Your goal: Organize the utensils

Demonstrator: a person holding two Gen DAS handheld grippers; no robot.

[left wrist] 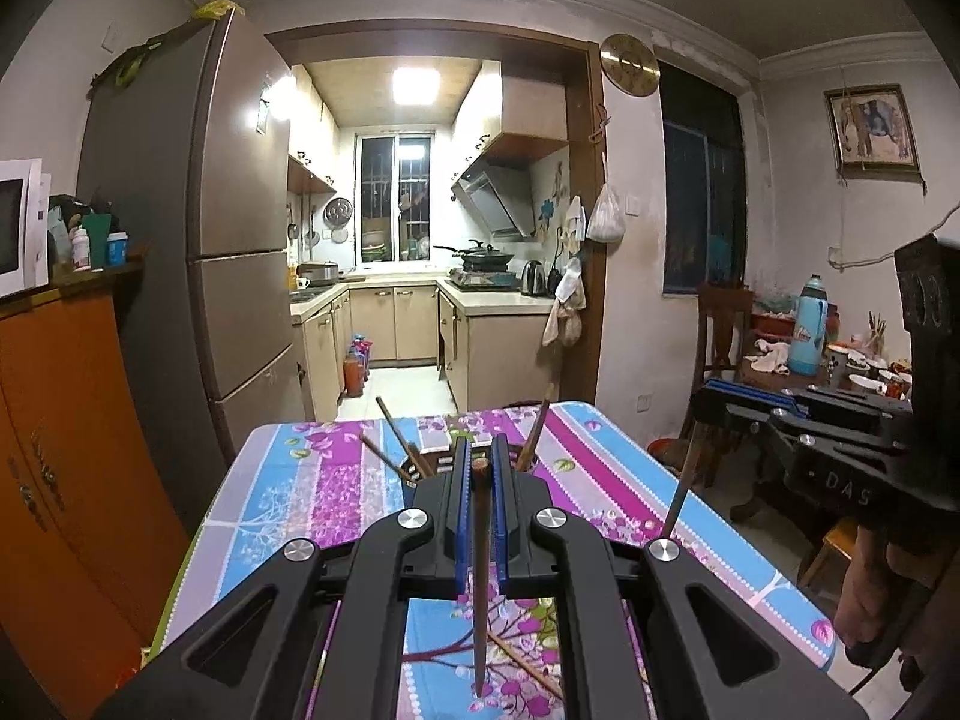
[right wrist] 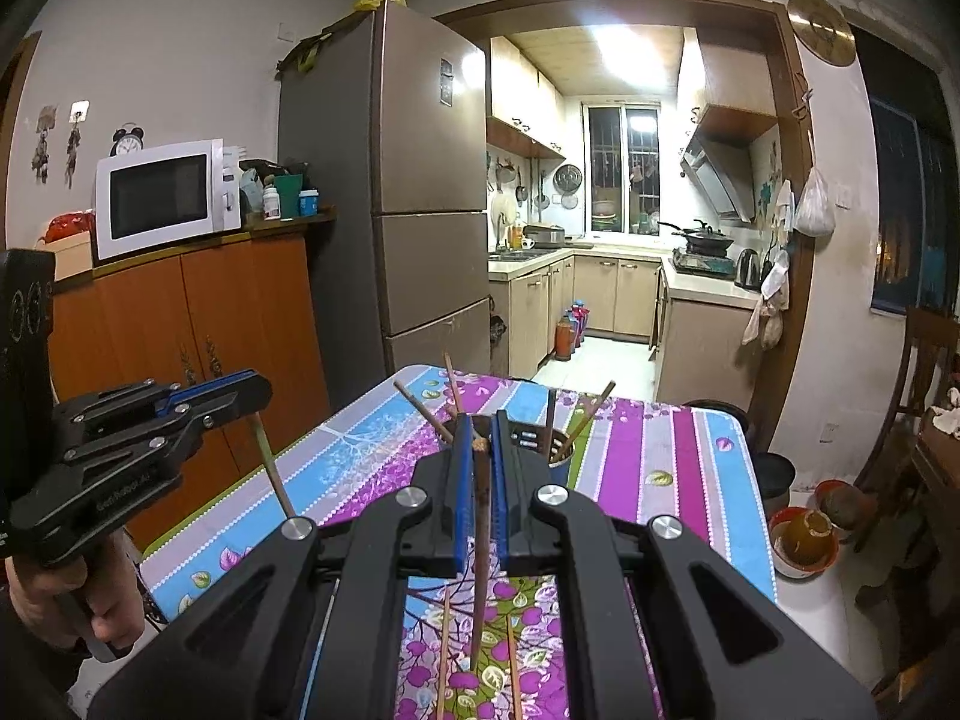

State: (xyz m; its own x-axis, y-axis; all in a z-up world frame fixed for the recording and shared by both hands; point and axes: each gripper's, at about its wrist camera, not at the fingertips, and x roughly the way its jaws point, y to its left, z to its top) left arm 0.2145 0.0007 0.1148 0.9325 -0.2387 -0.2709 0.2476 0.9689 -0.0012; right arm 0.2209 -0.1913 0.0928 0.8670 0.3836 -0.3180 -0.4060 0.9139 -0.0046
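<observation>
My left gripper (left wrist: 480, 450) is shut on a dark brown chopstick (left wrist: 480, 570) that hangs upright, its tip near the floral tablecloth (left wrist: 312, 480). Just beyond it stands a utensil holder (left wrist: 420, 471) with several chopsticks leaning out. In the right wrist view, my right gripper (right wrist: 481, 426) is shut on a brown chopstick (right wrist: 482, 540), also upright above the tablecloth (right wrist: 660, 450), with the holder (right wrist: 561, 456) close behind. Each gripper shows in the other's view: the right gripper (left wrist: 717, 389) with its chopstick (left wrist: 681, 492), the left gripper (right wrist: 261, 385) with its chopstick (right wrist: 273, 468).
Loose chopsticks (right wrist: 444, 648) lie on the cloth under the grippers; one more (left wrist: 522, 660) shows in the left view. A fridge (right wrist: 420, 180) and an orange cabinet (right wrist: 180, 324) with a microwave (right wrist: 162, 195) stand left. A chair (left wrist: 720, 324), a cluttered side table (left wrist: 774, 369) and floor bowls (right wrist: 804, 540) are right.
</observation>
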